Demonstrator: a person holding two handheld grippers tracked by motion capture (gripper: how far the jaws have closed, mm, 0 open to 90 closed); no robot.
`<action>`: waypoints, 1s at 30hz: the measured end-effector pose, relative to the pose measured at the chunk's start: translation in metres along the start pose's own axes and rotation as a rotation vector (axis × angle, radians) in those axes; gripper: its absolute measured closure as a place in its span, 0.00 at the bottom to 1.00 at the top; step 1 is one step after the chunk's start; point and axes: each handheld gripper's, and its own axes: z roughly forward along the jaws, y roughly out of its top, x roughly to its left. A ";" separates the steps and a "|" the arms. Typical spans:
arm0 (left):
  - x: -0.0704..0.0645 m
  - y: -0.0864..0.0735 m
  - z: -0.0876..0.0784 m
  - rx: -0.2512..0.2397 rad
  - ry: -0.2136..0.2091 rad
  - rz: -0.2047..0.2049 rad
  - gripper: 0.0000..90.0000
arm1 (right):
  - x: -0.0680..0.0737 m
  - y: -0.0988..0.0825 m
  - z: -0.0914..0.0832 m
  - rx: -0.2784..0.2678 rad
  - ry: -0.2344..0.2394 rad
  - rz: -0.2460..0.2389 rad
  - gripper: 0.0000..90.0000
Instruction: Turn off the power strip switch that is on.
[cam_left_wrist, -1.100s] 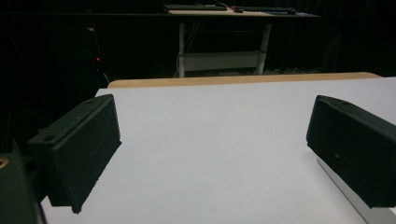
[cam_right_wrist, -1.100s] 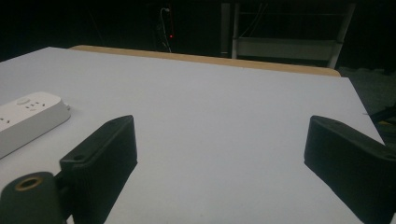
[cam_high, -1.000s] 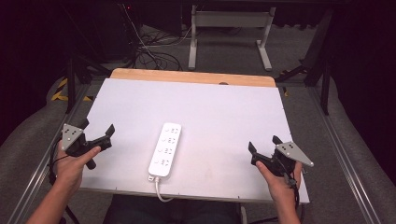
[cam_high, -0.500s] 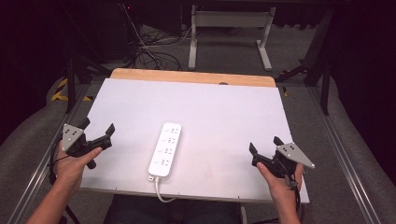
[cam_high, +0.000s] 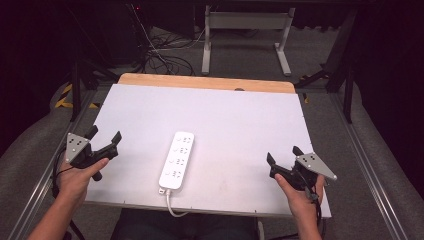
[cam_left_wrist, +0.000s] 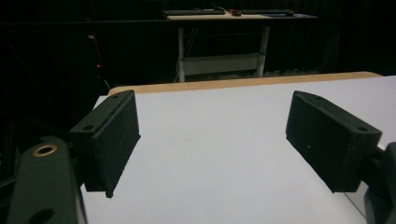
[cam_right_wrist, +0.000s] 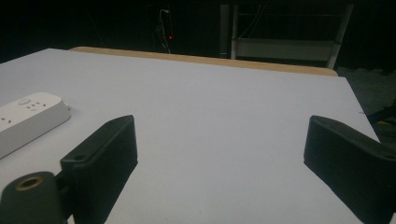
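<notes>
My left gripper (cam_high: 104, 142) hovered with jaws wide apart and empty over the near left corner of the white surface (cam_high: 240, 115), well left of the power strip (cam_high: 177, 160). My right gripper (cam_high: 283, 158), likewise spread and empty, sat well right of the strip. The strip lay at the surface's near middle, its cord (cam_high: 172, 206) trailing over the near edge.

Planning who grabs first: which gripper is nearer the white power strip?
Left. The left gripper sits just off the power strip toward the table's left edge; the right gripper is farther away, near the right corner.
</notes>
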 end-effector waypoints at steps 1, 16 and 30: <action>0.000 0.000 0.000 0.003 0.000 -0.002 0.23 | 0.000 0.000 0.000 -0.001 0.000 -0.001 0.12; 0.014 0.006 -0.006 0.023 -0.102 -0.012 1.00 | 0.001 0.001 0.000 -0.003 0.007 0.000 0.12; -0.025 0.034 -0.001 0.209 -0.495 0.152 1.00 | 0.002 0.003 -0.003 -0.029 0.014 0.001 0.13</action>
